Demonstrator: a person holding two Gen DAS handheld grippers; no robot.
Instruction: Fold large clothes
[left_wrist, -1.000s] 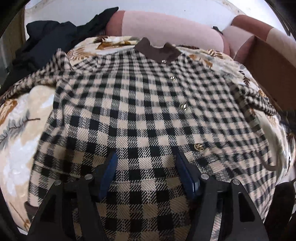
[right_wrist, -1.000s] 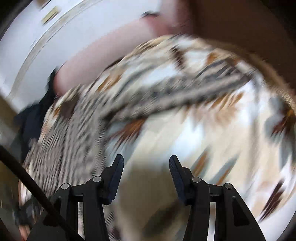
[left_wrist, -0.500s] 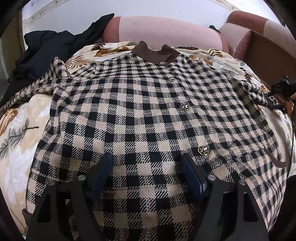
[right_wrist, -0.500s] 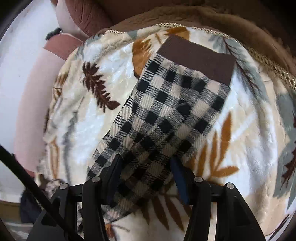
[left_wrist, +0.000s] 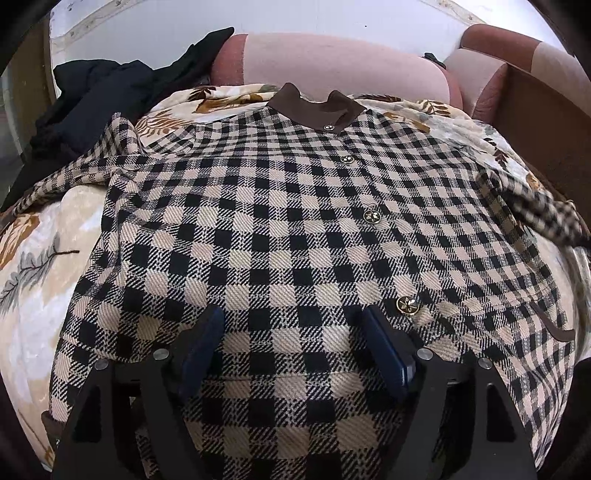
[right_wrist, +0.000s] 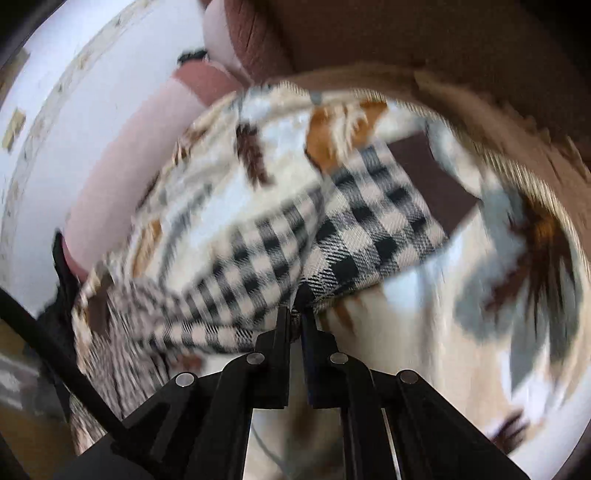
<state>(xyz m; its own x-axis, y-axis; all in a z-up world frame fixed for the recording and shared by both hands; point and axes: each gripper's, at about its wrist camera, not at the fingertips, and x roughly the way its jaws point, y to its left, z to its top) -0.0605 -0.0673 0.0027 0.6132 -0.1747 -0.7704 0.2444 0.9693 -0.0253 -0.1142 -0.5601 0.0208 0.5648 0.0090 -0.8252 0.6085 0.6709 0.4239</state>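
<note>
The left gripper (left_wrist: 291, 347) hung over the hem of the checked coat (left_wrist: 295, 229), jaws wide, nothing pinched. The coat lay flat, buttons up, on the leaf-print blanket (left_wrist: 33, 258), collar (left_wrist: 314, 110) at twelve o'clock. The right gripper (right_wrist: 295, 314), open half a second earlier, was now clamped on the sleeve (right_wrist: 351, 240), its brown cuff (right_wrist: 432, 184) towards one o'clock. Judgement: sleeve secured, ready to fold inward.

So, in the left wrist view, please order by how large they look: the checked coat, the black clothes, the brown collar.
1. Checked coat, fills most of the view.
2. Black clothes, at the far left.
3. Brown collar, smallest.
The black clothes lie farther away and are partly hidden, so their real size is unsure.
</note>
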